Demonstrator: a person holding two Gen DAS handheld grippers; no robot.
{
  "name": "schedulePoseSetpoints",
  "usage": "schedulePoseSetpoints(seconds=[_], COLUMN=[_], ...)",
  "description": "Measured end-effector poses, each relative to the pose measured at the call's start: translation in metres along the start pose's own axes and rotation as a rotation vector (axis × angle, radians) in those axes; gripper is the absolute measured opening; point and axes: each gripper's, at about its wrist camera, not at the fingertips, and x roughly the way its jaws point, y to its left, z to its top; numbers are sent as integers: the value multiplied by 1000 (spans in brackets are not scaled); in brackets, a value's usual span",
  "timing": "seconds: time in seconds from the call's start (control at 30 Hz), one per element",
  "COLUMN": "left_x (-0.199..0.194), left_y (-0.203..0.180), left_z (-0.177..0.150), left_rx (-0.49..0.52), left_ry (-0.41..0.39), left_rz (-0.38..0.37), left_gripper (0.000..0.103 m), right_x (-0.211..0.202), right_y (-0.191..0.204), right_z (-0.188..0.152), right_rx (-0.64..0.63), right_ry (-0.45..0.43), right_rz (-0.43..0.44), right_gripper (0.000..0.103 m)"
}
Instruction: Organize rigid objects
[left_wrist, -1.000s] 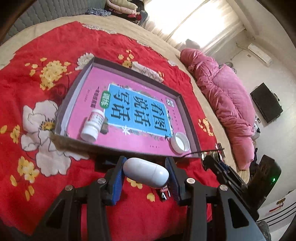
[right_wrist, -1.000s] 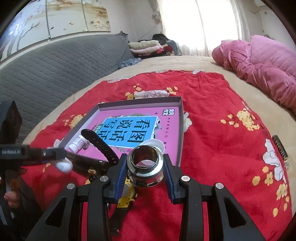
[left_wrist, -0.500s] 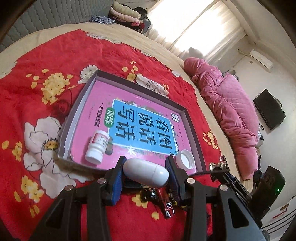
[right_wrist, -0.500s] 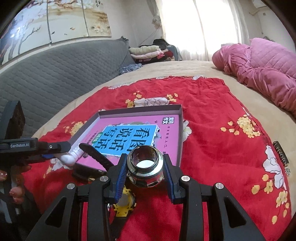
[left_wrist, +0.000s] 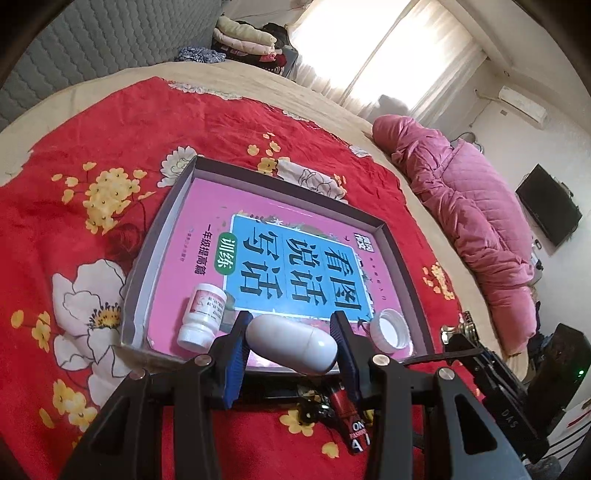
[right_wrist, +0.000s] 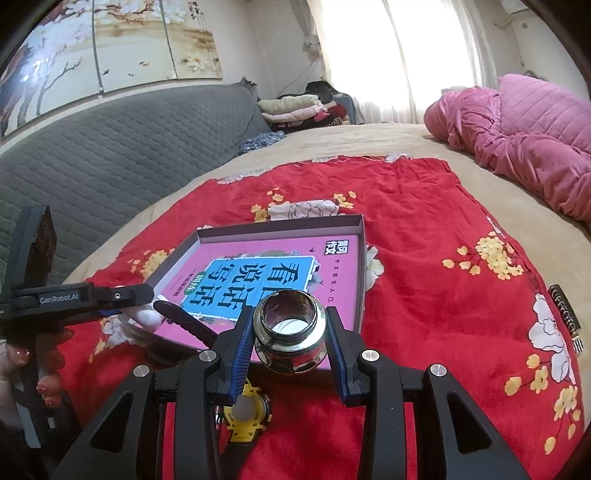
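Observation:
My left gripper (left_wrist: 290, 341) is shut on a white capsule-shaped case (left_wrist: 291, 343), held over the near edge of a shallow grey box (left_wrist: 162, 221) that holds a pink book (left_wrist: 295, 254). A white pill bottle (left_wrist: 203, 319) lies in the box's near left corner and a white cap (left_wrist: 390, 329) in the near right. My right gripper (right_wrist: 290, 332) is shut on a shiny metal ring fitting (right_wrist: 290, 332) above the near right side of the same grey box (right_wrist: 280, 226). The left gripper (right_wrist: 122, 295) with the white capsule-shaped case (right_wrist: 146, 316) shows at the left of the right wrist view.
The box rests on a red flowered cloth (left_wrist: 92, 155) over a bed. A yellow and black round part (right_wrist: 245, 415) and a black strap (right_wrist: 184, 323) lie near me. A dark metal comb-like bar (right_wrist: 565, 310) lies at the right. A pink quilt (right_wrist: 524, 129) is heaped beyond.
The left wrist view has tilted so the box sits lower and closer; the capsule now overlaps its near edge. The right gripper has hardly moved, still gripping the fitting.

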Motion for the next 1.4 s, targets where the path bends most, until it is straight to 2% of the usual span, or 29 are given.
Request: schedulePoseSetpoints(seconds=[0.57,0.93,1.4], left_x=[21,29,30], left_y=[-1,1,2], left_z=[-5,-10,-12], left_rx=[80,100,127], left_ry=[15,30,26], left_rz=[74,91,118], left_gripper=[43,43,43], right_x=[14,32,42], right_y=[-6,-9,-16], right_z=[3,-1,-4], right_rx=[-2,-1,8], right_ry=[9,62,85], right_rz=[-12,-17,-46], right_gripper=[38,38,38])
